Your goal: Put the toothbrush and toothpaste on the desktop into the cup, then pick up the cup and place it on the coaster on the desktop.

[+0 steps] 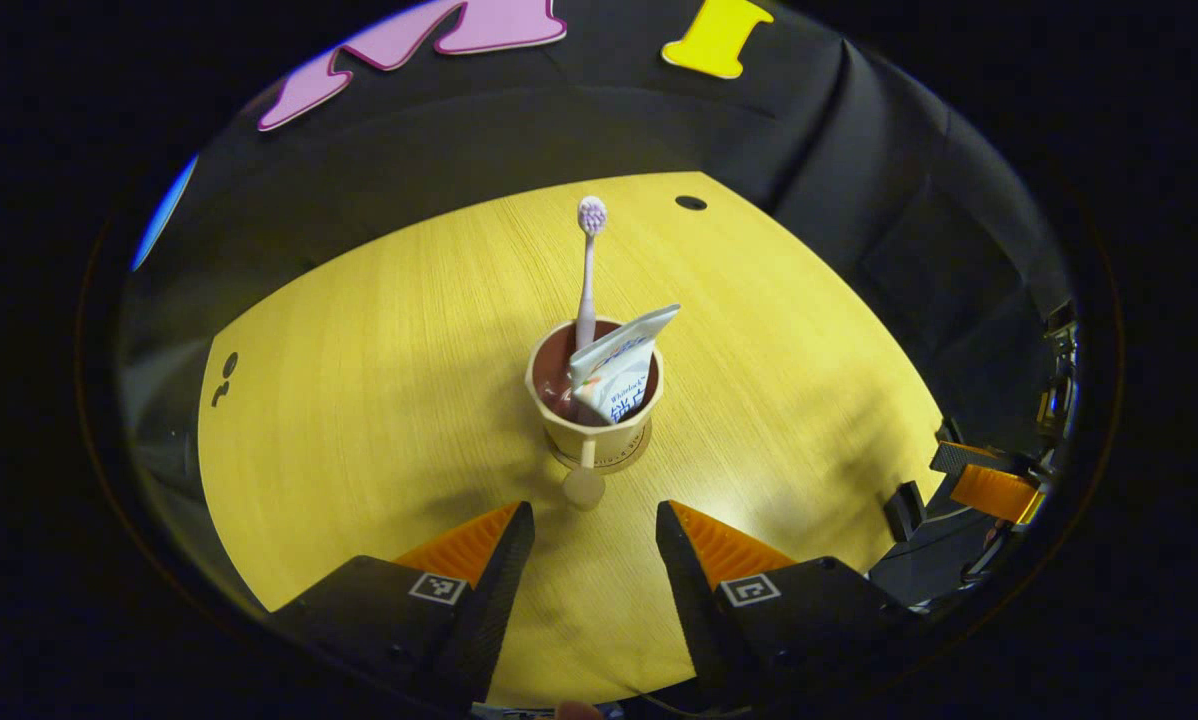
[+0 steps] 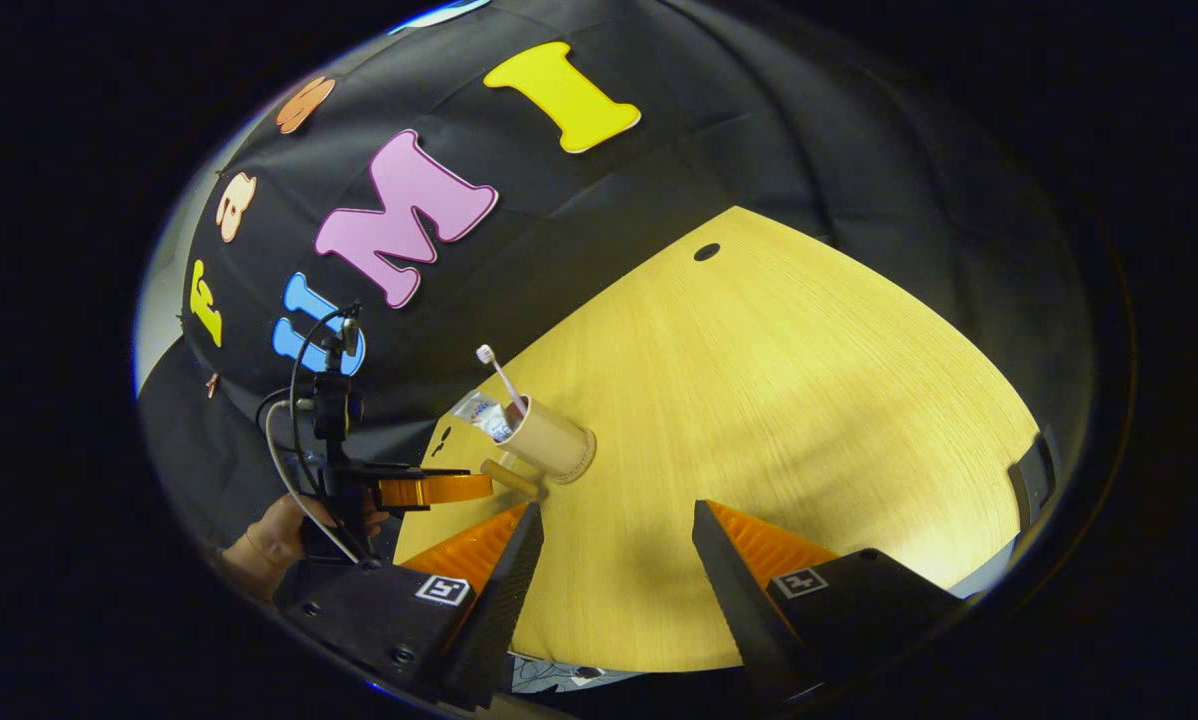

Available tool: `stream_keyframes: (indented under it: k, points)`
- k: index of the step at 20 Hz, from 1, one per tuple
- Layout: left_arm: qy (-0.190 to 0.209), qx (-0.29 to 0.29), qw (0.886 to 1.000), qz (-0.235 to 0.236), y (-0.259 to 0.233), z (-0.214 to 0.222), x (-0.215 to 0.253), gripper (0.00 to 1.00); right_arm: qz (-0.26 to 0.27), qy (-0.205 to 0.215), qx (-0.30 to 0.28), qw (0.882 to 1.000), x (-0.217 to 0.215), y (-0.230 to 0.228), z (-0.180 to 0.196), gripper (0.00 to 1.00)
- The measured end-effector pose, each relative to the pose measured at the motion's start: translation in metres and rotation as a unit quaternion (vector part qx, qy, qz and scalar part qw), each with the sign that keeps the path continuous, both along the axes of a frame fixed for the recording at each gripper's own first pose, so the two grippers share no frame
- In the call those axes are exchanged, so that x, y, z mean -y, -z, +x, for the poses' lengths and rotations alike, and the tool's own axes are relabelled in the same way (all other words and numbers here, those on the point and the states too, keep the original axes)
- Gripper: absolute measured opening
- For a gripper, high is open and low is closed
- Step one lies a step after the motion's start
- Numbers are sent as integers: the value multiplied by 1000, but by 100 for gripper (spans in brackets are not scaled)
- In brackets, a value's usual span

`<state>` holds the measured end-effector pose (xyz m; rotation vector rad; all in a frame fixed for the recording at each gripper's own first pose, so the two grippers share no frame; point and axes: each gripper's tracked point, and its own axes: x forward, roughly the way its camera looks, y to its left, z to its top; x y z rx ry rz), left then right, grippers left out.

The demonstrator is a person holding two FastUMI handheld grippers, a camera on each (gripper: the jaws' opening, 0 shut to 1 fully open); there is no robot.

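Your toothbrush (image 1: 587, 262) and toothpaste (image 1: 619, 368) stand in the cup (image 1: 591, 425), which seems to sit on the coaster (image 1: 641, 452) already, so you look done, with both your left gripper (image 1: 594, 540) and right gripper (image 2: 619, 545) wide open, holding nothing.

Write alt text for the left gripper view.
A cup stands on a coaster on the wooden desktop, holding an upright toothbrush and a toothpaste tube. The left claw sits open in front of it, holding nothing.

Bright desktop (image 1: 379, 400), fisheye-warped dim edges
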<state>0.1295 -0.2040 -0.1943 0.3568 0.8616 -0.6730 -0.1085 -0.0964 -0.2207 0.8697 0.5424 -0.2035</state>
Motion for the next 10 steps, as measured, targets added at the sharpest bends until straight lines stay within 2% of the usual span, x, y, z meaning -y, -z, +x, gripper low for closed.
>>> stream_keyframes:
  k: [1,2,3,10]
  points:
    - [-3,8,1000,-14,-9,-5,-6,77,-2,-2,2,1000,-5,-6,1,94]
    - [-6,14,999,-28,-17,-10,-14,82,-6,-4,5,1000,-11,-12,2,96]
    - [-11,20,999,-41,-24,-15,-23,78,-8,-7,7,1000,-17,-18,2,96]
    - [-40,48,991,-119,-51,-44,-91,81,-23,1,13,1000,-51,-53,7,96]
